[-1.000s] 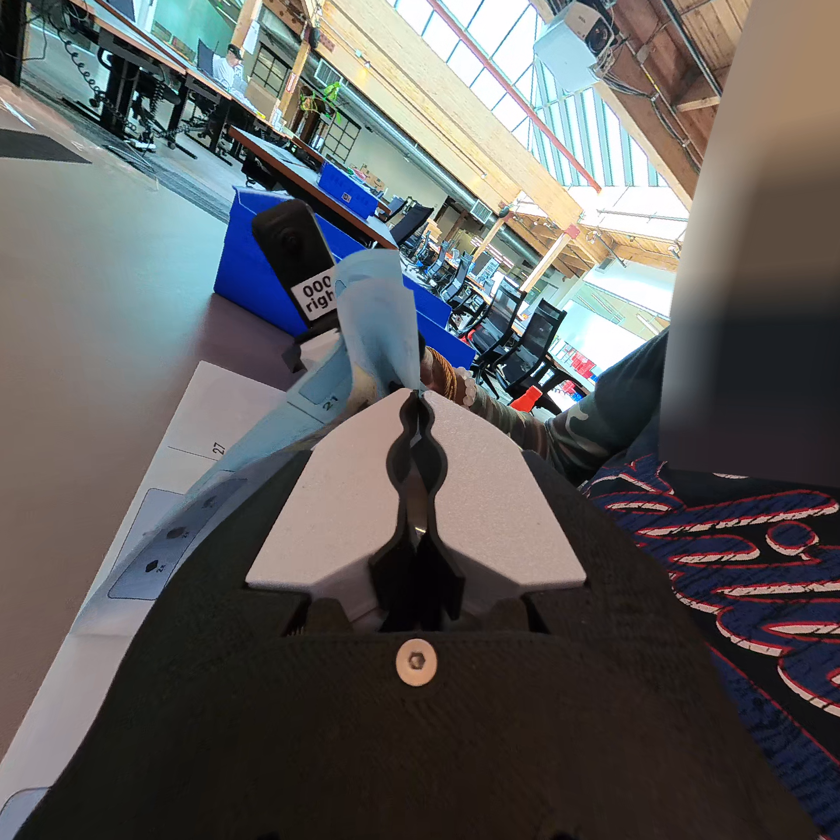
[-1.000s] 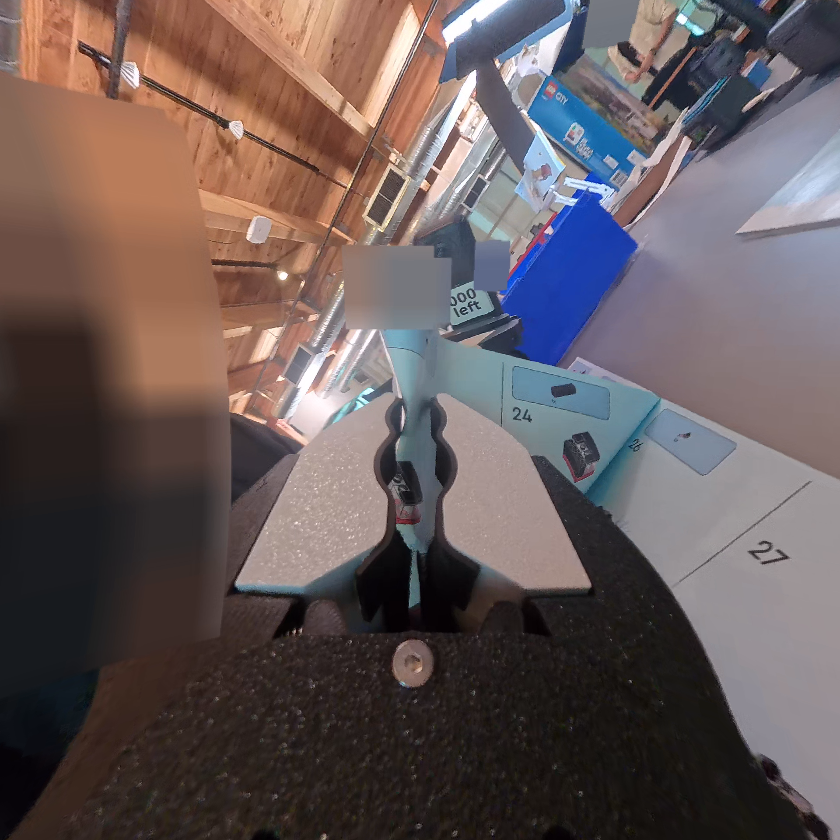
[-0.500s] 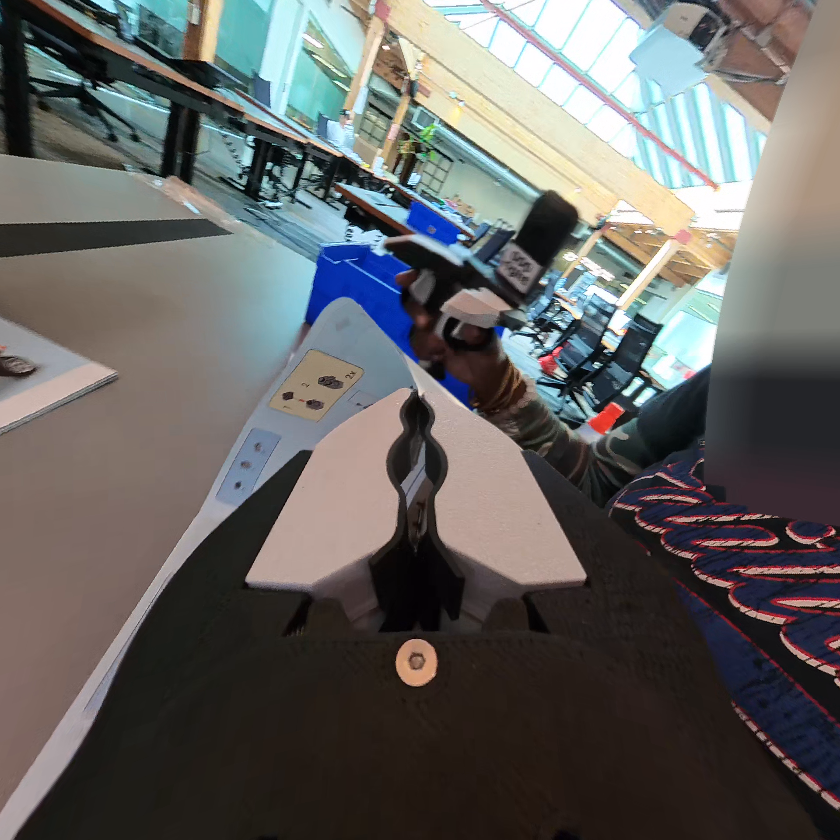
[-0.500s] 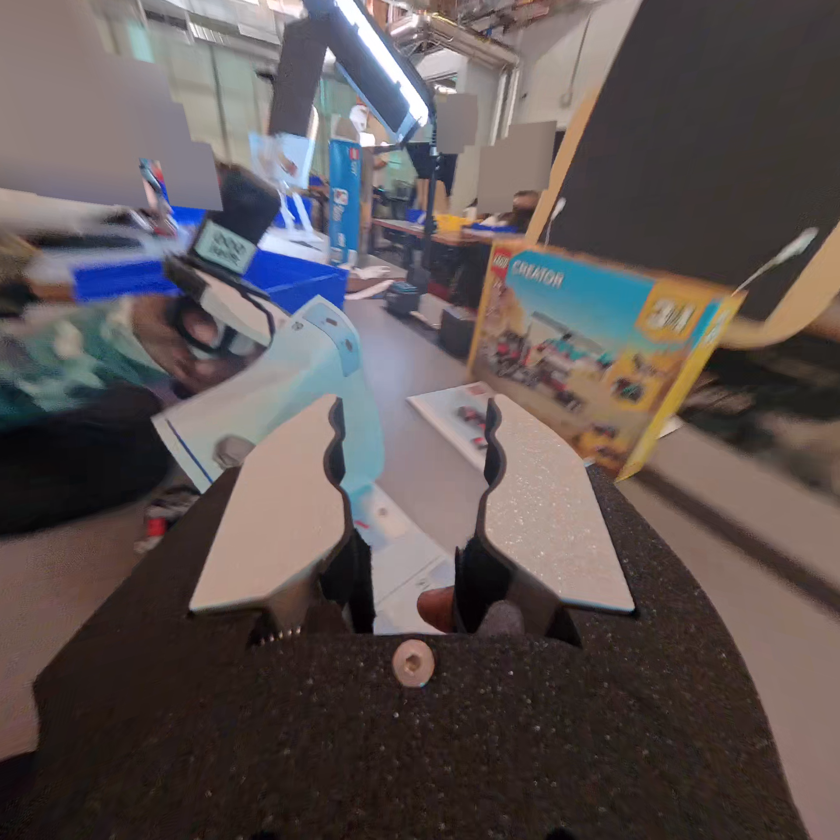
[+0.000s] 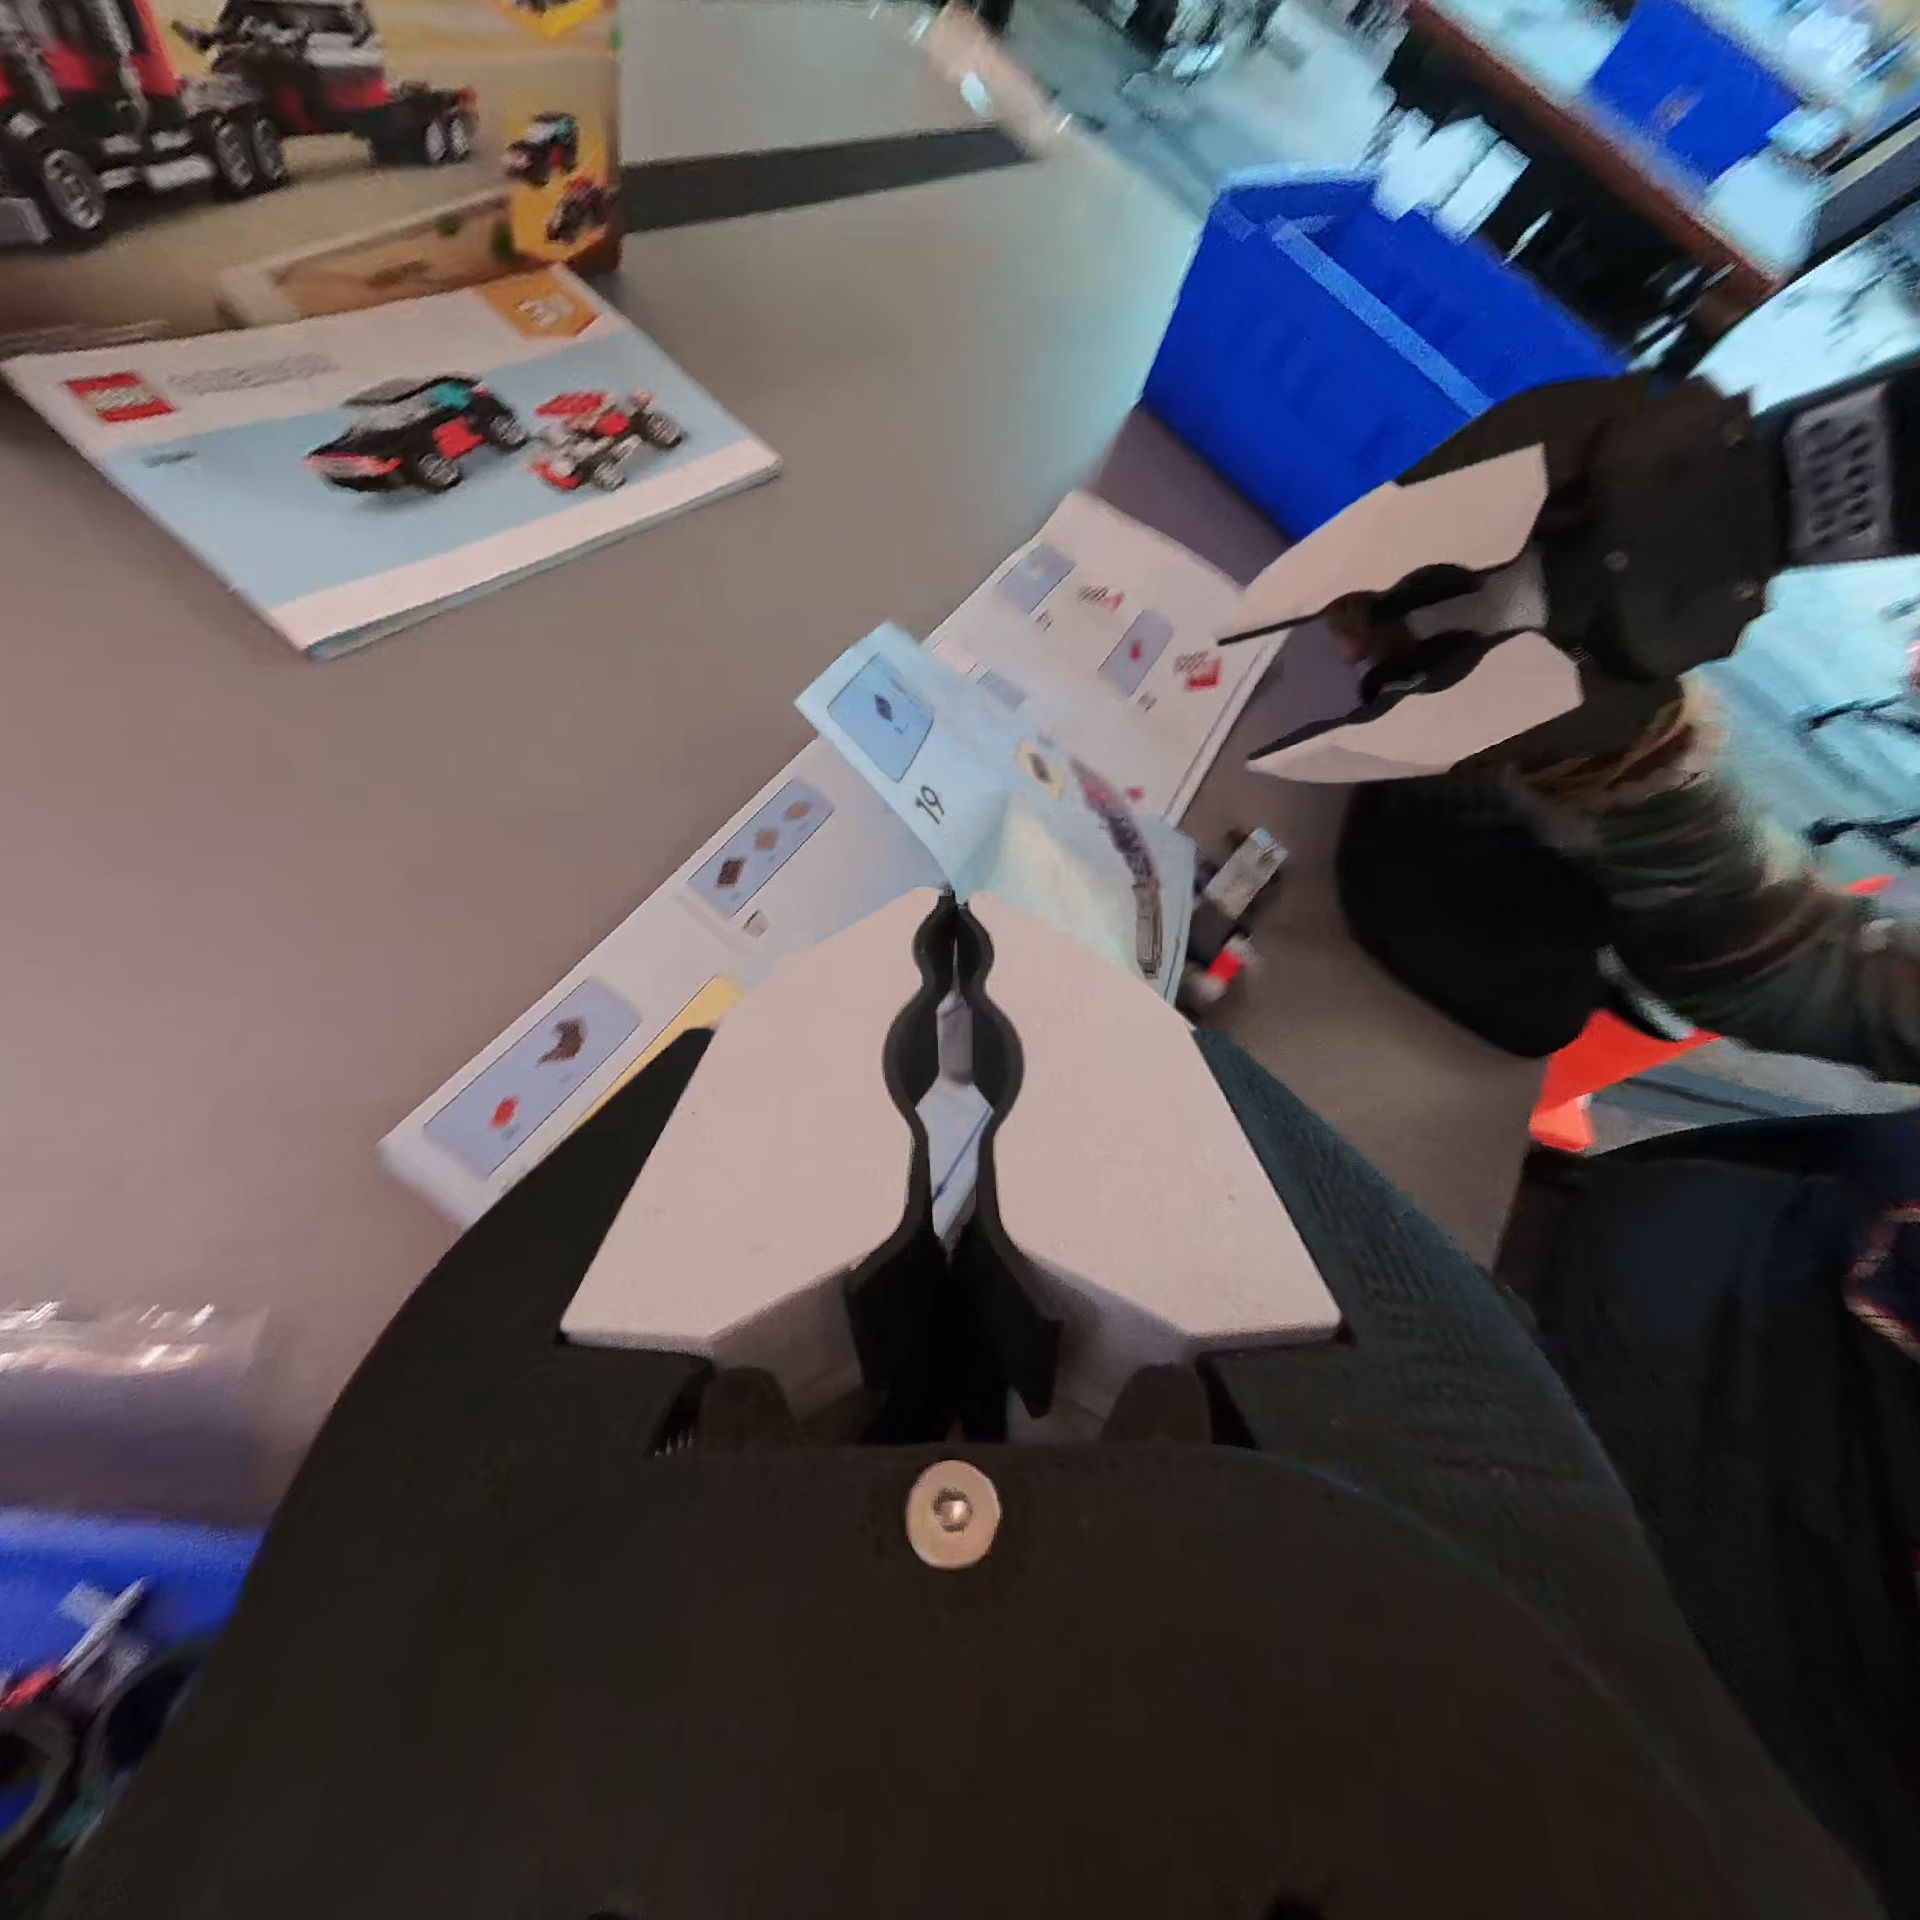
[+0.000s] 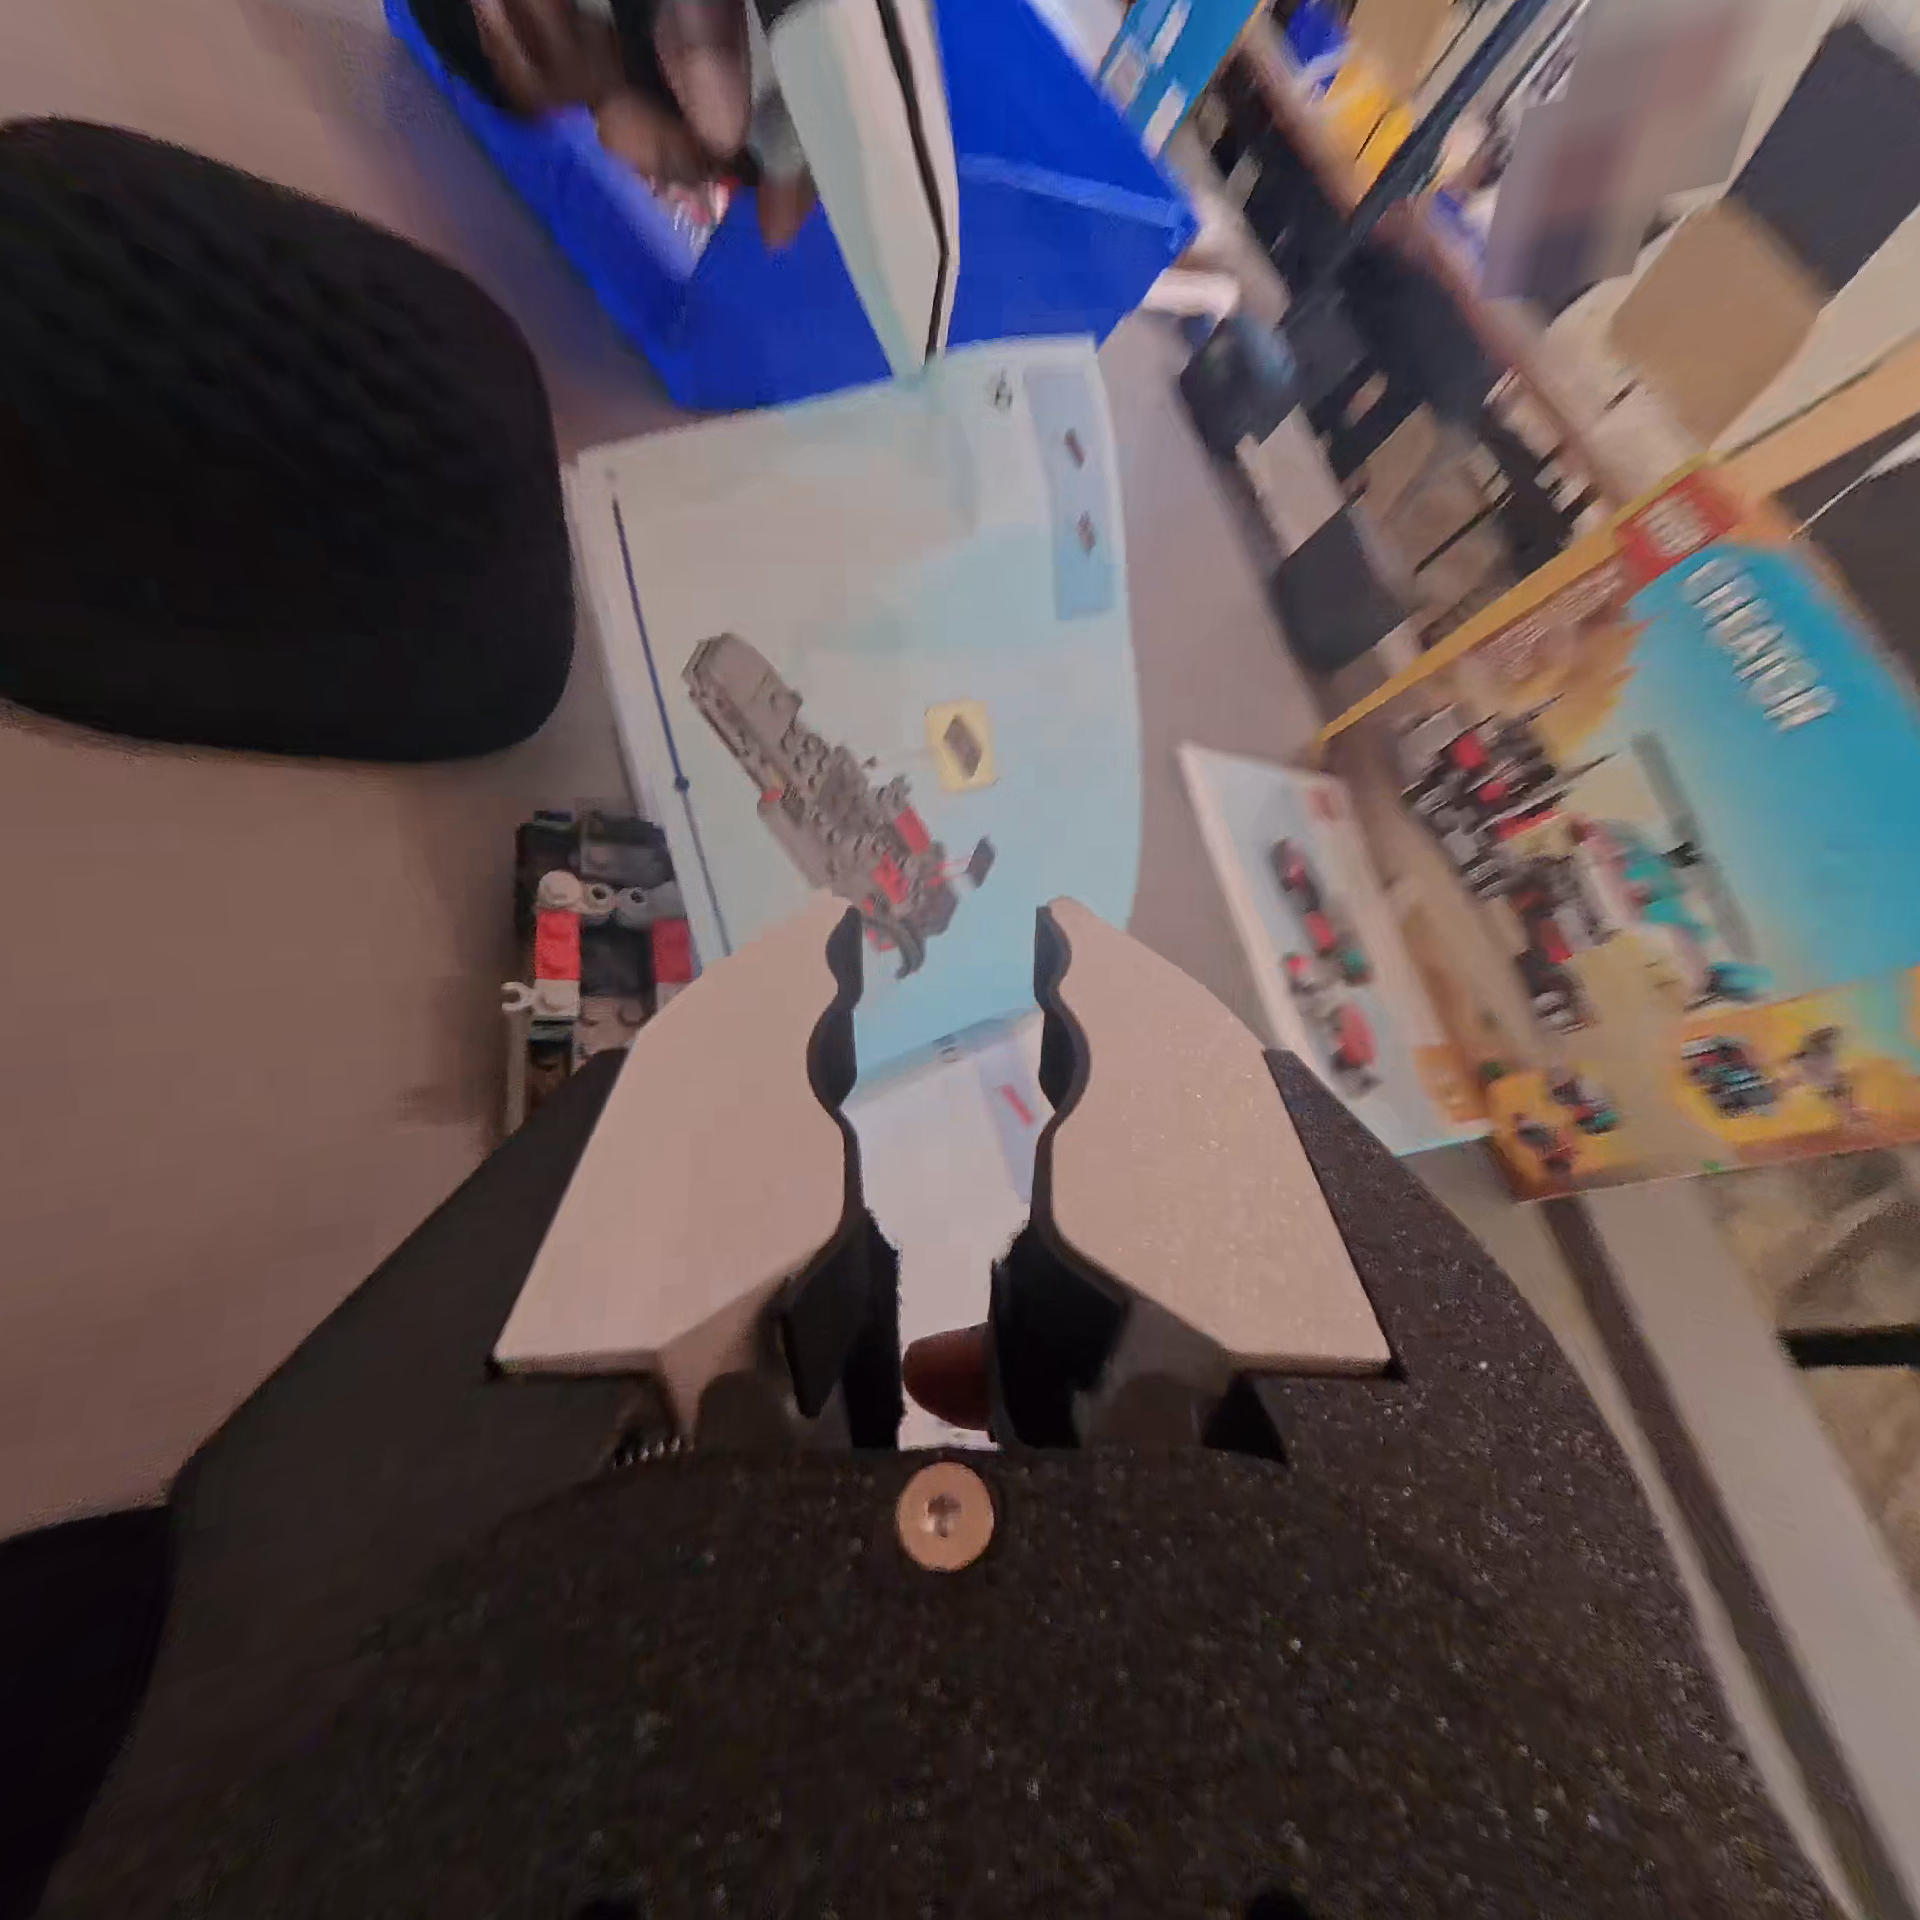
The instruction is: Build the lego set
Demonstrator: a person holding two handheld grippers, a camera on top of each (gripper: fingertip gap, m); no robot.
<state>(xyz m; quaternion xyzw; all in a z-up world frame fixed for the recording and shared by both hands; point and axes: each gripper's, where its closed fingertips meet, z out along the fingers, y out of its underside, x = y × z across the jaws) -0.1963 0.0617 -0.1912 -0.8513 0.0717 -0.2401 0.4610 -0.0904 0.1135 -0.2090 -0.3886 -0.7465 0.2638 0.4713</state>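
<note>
The open instruction booklet (image 5: 1101, 644) lies on the grey table (image 5: 260, 831). My left gripper (image 5: 951, 909) is shut on one light-blue page (image 5: 914, 748) of it and holds the page up. It shows from the front in the right wrist view (image 6: 928, 358), pinching the page's (image 6: 883, 623) far edge. My right gripper (image 6: 945, 920) is open and empty above that page. In the left wrist view it (image 5: 1247, 694) hovers over the booklet's far end. A partly built grey, black and red lego model (image 6: 592, 935) lies beside the booklet; it also shows in the left wrist view (image 5: 1226, 904).
A second booklet (image 5: 395, 447) and the lego box (image 5: 260, 125) lie farther out on the table; both show in the right wrist view, booklet (image 6: 1309, 935) and box (image 6: 1662, 831). A blue bin (image 5: 1330, 374) stands behind the open booklet. A dark rounded mass (image 6: 260, 447) lies left. About 12 cm separates my left fingertips from my right.
My right gripper let go of the page, opened and pulled back. My left gripper kept hold of the page and swung it down towards the table. Both views now look down at the table.
</note>
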